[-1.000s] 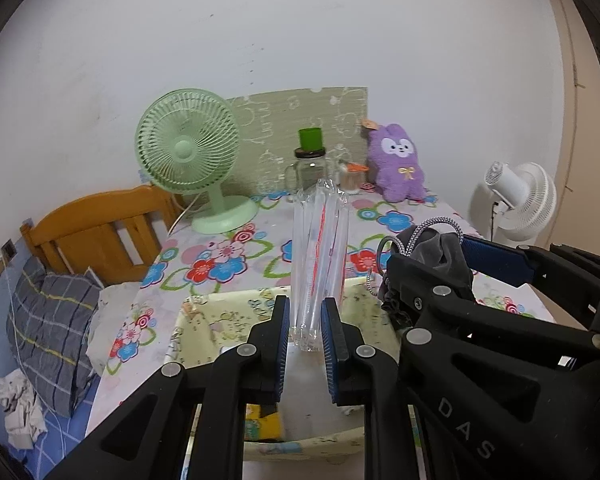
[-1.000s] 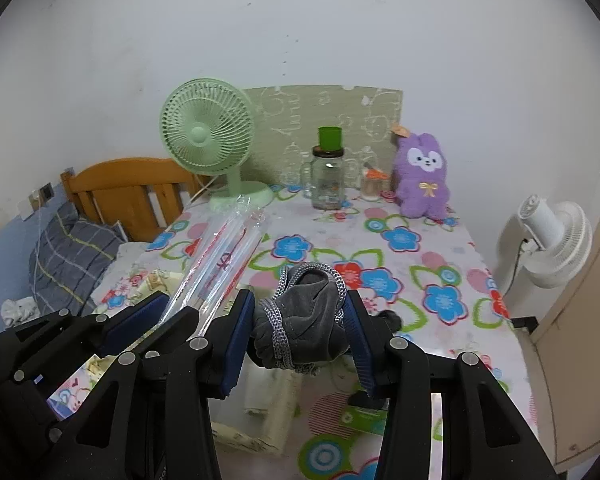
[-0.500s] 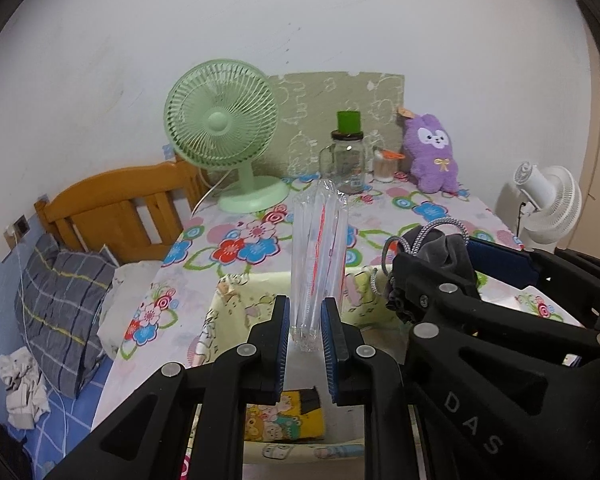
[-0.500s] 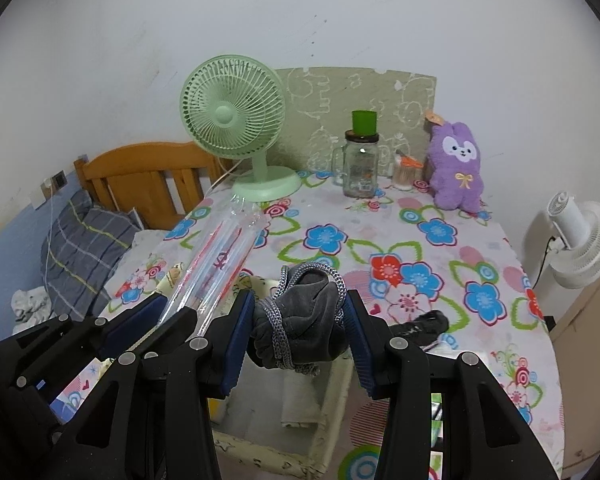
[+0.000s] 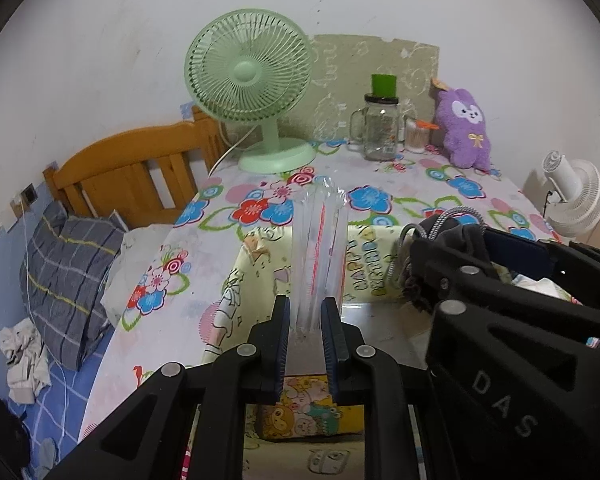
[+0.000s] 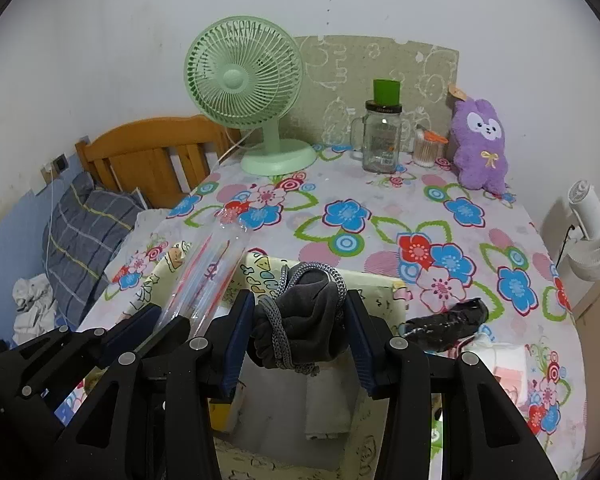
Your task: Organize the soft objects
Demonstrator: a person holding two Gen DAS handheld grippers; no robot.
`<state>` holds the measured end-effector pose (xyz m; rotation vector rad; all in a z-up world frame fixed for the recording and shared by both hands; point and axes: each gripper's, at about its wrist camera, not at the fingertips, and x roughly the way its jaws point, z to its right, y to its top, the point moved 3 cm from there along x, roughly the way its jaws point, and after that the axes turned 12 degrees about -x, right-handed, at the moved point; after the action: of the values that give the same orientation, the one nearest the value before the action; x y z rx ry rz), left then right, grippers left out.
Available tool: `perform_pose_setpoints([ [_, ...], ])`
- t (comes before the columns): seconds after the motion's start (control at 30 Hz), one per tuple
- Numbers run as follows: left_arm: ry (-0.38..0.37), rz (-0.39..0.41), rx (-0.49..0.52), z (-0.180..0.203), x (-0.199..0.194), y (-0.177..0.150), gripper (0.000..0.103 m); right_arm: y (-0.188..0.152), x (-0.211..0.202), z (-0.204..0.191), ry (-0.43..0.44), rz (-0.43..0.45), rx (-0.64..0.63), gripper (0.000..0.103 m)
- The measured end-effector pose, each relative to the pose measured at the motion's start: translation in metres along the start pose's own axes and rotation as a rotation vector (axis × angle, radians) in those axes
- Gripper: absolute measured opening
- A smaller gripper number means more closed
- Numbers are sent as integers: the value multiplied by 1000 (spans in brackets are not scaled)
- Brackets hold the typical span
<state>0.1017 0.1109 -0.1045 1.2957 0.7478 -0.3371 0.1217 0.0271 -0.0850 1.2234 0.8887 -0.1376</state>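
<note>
both of my wrist feeds are evenly lit by soft, diffuse indoor light; i can't tell where the source sits. the white wall (image 5: 100,40) reads bright but slightly grey, with no blown-out patches. shadows are faint. the inside of the box (image 6: 284,400) is dimmer than its rim. small glints show on the glass jar (image 6: 381,140) and the clear plastic sleeve (image 5: 319,240). fisheye distortion bends the table edge (image 6: 556,280) and the wooden headboard (image 5: 132,168), and black vignette fills all 4 corners. focus is sharp mid-frame; the near black gripper frames lose detail in their darkness.
</note>
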Motion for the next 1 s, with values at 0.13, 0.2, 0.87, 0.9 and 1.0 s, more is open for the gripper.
perform_pose_setpoints([
  [0.13, 20, -19, -10, -4, 8, -2, 16, 0, 9, -2, 8, -11, 1, 49],
  [0.2, 24, -33, -12, -5, 11, -4, 18, 0, 13, -2, 14, -16, 4, 49],
  [0.87, -23, -33, -39, -1, 6, -4, 71, -1, 14, -4, 33, 10, -28, 86],
  [0.9, -29, -30, -41, 1, 5, -4, 72, -1, 11, -4, 26, 11, -35, 86],
  [1.0, -46, -14, -45, 4, -1, -1, 77, -1, 5, -3, 2, 15, -60, 87],
])
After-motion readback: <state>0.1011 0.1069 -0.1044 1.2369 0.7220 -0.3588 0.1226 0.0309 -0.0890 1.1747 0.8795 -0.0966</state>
